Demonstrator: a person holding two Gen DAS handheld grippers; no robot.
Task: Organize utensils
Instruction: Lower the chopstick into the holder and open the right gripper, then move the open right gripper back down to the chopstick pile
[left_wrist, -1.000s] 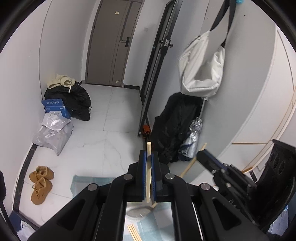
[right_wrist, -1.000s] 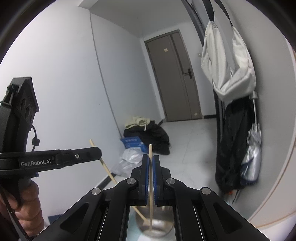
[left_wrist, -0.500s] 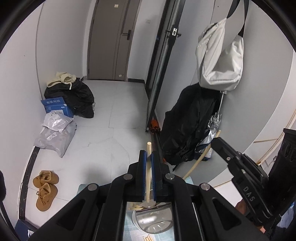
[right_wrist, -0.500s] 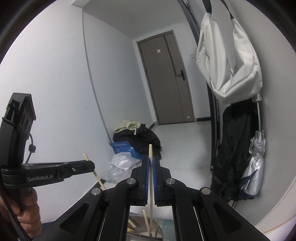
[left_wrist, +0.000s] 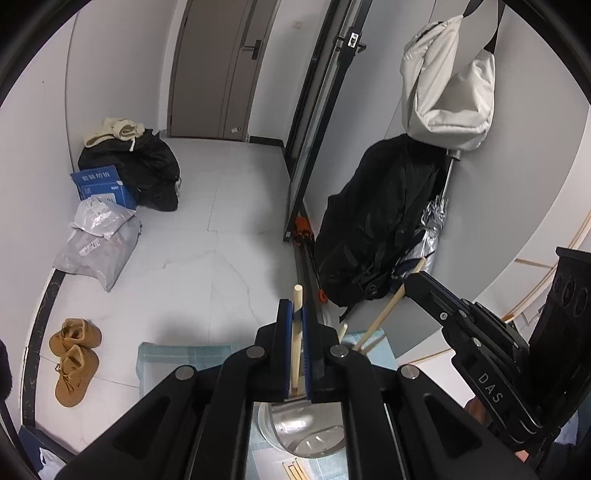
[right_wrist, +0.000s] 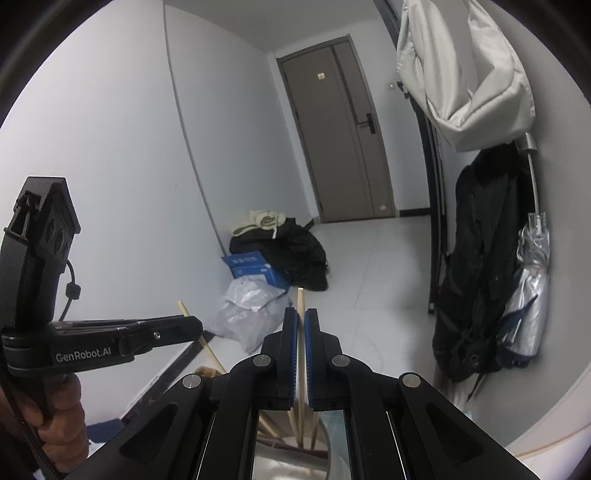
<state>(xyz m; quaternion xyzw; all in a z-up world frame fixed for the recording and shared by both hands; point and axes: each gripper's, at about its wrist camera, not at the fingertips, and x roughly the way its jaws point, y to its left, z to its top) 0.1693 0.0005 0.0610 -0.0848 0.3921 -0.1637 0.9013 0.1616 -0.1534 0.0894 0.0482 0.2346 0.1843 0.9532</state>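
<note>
In the left wrist view, the left tongs (left_wrist: 295, 321) sit at the lower centre of the frame, their blue pads closed on a wooden chopstick (left_wrist: 296, 332) that stands nearly upright between them, its blunt top poking out above the pads. Directly below, at the bottom centre, the round metal holder (left_wrist: 306, 432) shows its shiny inside, standing on a pale blue checked cloth (left_wrist: 173, 356) that covers the bench. A few loose chopsticks (left_wrist: 293, 470) lie on the cloth at the bottom edge, just beside the holder.

At the right of that frame the right tongs (left_wrist: 413, 280) reach in from the lower right, clamped on a second chopstick (left_wrist: 384, 314) that slants down and to the left toward the holder's rim.

In the right wrist view, the right tongs (right_wrist: 301, 332) fill the lower centre, with that thin chopstick (right_wrist: 301, 306) rising between the blue pads; a narrow gap shows on either side of it. Under them several chopsticks stand in the holder (right_wrist: 291, 458) at the bottom edge. The left tongs (right_wrist: 192, 326) enter from the left of the frame, gripping their slanted chopstick (right_wrist: 184, 308), with the person's left hand (right_wrist: 55, 410) wrapped around the handle at the lower left.
</note>
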